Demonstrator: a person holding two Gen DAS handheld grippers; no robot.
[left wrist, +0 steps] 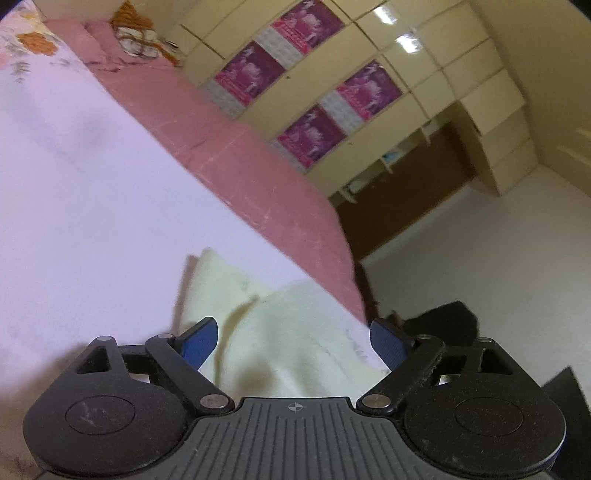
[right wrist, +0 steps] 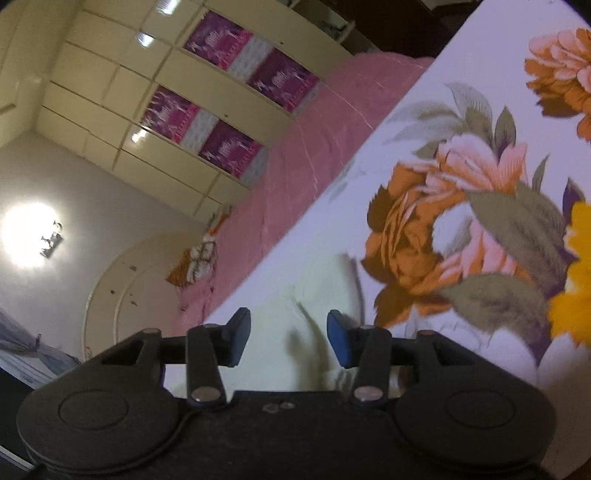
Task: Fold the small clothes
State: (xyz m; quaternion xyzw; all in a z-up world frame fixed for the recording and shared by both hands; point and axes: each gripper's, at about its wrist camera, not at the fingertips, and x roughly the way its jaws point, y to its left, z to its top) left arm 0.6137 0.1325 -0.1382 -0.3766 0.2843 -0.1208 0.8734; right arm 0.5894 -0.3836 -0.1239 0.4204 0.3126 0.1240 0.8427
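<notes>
A small cream-white garment (left wrist: pixel 280 325) lies on the pale bedsheet (left wrist: pixel 92 184), folded over itself, just in front of my left gripper (left wrist: pixel 293 341). The left gripper is open, its blue pads (left wrist: pixel 201 341) on either side of the cloth and above it. In the right wrist view the same cream garment (right wrist: pixel 291 306) lies in front of my right gripper (right wrist: pixel 288 338), which is open and empty, its blue pads (right wrist: pixel 338 339) held above the cloth.
The sheet has large orange and pink flower prints (right wrist: pixel 454 214). A pink bedspread (left wrist: pixel 240 155) borders the sheet. A yellow cloth (right wrist: pixel 576 273) sits at the right edge. Cream wardrobes with purple panels (left wrist: pixel 306 88) stand behind. A crumpled patterned cloth (left wrist: pixel 136 33) lies at the bed's far end.
</notes>
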